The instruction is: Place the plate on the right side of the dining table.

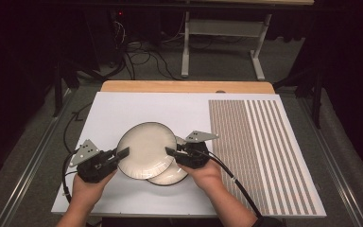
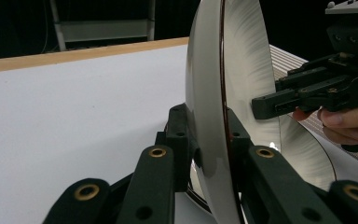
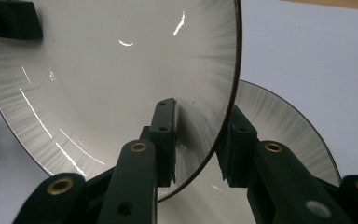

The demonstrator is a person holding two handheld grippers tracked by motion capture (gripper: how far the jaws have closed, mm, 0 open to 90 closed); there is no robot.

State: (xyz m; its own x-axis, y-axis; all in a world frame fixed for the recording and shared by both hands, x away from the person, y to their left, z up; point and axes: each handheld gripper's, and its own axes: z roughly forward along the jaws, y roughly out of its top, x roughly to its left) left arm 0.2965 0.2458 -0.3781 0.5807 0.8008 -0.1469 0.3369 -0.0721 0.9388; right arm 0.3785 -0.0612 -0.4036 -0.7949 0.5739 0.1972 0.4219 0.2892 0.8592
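While high view shows both plates | left claw (image 2: 209, 140) clamps upper plate (image 2: 242, 70) rim

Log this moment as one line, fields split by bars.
left gripper: shut on upper plate rim | right gripper: jaws astride opposite rim, grip unclear | lower plate: on white board, partly under upper plate

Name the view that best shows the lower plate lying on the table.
High view: the lower plate lies flat, partly under the lifted plate. The left gripper view catches its rim at right; the right gripper view a curved part.
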